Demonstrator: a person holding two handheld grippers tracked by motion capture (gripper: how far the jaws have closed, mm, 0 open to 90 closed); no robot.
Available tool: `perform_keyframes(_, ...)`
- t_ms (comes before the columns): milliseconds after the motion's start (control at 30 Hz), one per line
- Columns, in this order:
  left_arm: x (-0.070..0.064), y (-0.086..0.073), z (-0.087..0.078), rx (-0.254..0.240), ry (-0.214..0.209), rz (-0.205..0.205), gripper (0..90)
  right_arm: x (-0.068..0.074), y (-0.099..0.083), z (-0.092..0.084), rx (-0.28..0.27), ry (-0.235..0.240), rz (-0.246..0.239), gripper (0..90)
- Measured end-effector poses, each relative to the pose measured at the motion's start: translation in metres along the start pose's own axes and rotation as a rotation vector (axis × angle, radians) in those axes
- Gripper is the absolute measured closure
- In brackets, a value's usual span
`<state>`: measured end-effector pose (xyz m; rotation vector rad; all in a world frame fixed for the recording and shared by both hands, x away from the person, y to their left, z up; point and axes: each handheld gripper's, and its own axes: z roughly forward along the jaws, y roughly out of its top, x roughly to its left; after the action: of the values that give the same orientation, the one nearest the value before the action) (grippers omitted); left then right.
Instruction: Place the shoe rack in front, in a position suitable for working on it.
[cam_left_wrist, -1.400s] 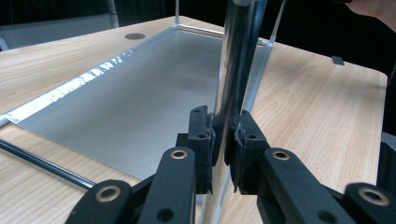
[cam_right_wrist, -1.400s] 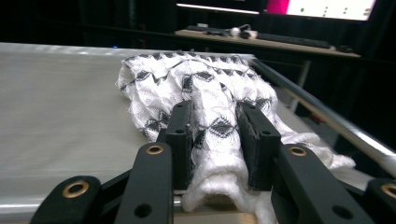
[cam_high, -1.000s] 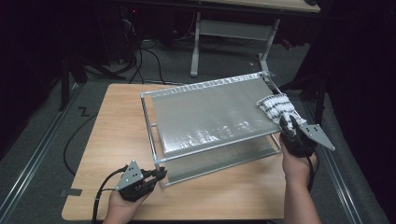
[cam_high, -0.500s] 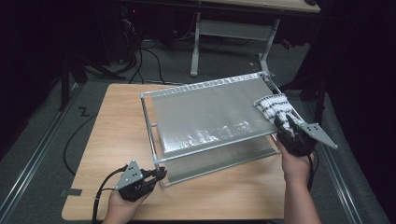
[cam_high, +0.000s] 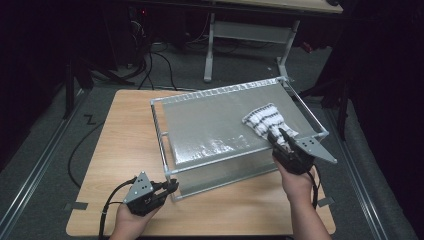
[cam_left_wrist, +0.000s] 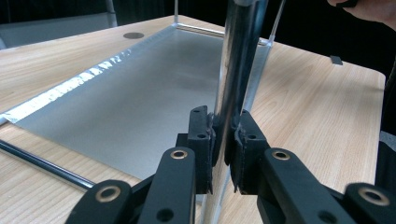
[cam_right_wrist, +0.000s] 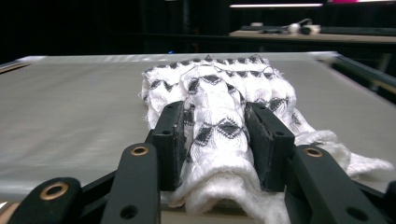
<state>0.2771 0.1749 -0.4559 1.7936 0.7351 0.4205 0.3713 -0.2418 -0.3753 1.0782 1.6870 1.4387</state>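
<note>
A white cloth with black zigzag stripes (cam_high: 264, 120) lies bunched on the slanted grey sheet (cam_high: 215, 125) of a metal frame, toward the sheet's right side and near its lower edge; in the right gripper view the cloth (cam_right_wrist: 224, 112) spreads over the sheet away from the jaws, with a thick fold of it lying between them. The right gripper (cam_high: 281, 138) has that fold clamped between its two black jaws, which have just been opening a little and stand partly apart, both pads pressed against the fabric. The frame's tube rail (cam_high: 240, 155) runs along the sheet's lower edge, and the whole frame stands on a wooden table (cam_high: 120, 150). At the frame's near left corner the left gripper (cam_high: 170, 186) is closed tight on an upright shiny post (cam_left_wrist: 233, 79), its pads touching the metal on both sides
</note>
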Motion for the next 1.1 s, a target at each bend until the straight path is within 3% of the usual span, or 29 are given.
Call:
perform_keyframes(300,0.0,0.0,0.0,-0.002,0.002,0.001,80.3,0.039,0.001,0.006,0.017,0.143,0.01,59.5)
perform_keyframes(533,-0.001,0.0,0.0,-0.001,0.005,0.004,80.3,0.068,0.001,0.01,0.026,0.211,-0.001,59.5)
perform_keyframes(900,-0.001,0.0,0.0,-0.001,0.008,0.005,80.4,0.128,0.003,0.014,0.041,0.344,-0.067,60.1)
perform_keyframes(1100,-0.001,0.0,0.0,-0.003,0.006,0.005,80.4,0.152,0.003,0.012,0.036,0.421,-0.089,60.0)
